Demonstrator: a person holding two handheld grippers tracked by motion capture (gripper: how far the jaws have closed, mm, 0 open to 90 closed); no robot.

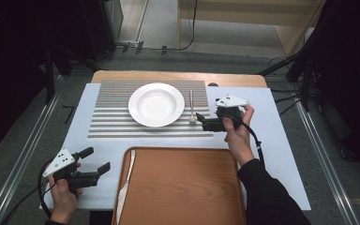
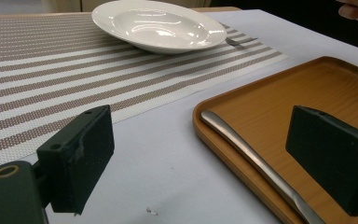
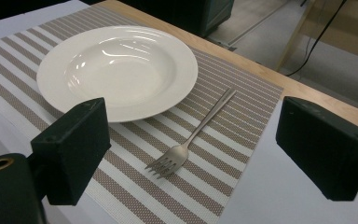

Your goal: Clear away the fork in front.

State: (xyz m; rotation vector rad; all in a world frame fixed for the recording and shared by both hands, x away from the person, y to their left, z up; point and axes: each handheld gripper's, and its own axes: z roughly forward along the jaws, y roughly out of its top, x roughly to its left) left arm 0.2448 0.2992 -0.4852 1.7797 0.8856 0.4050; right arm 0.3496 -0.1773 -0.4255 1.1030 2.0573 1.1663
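A white deep plate (image 1: 156,104) (image 3: 116,70) sits on a striped placemat (image 1: 112,117). A silver fork (image 1: 192,110) (image 3: 200,126) lies on the mat just right of the plate, tines toward me. My right gripper (image 1: 203,121) (image 3: 200,148) hovers open right of the fork, jaws pointing left, nothing between them. A table knife (image 1: 127,176) (image 2: 251,156) rests along the left rim of a wooden tray (image 1: 183,187) (image 2: 317,88). My left gripper (image 1: 96,160) (image 2: 205,161) is open at the front left, aimed at the knife without touching it.
A white sheet (image 1: 272,154) covers most of the table, whose wooden back edge (image 1: 178,75) shows beyond the mat. Metal rails (image 1: 23,154) run along both sides on the floor. Cables (image 1: 281,93) lie at the back right.
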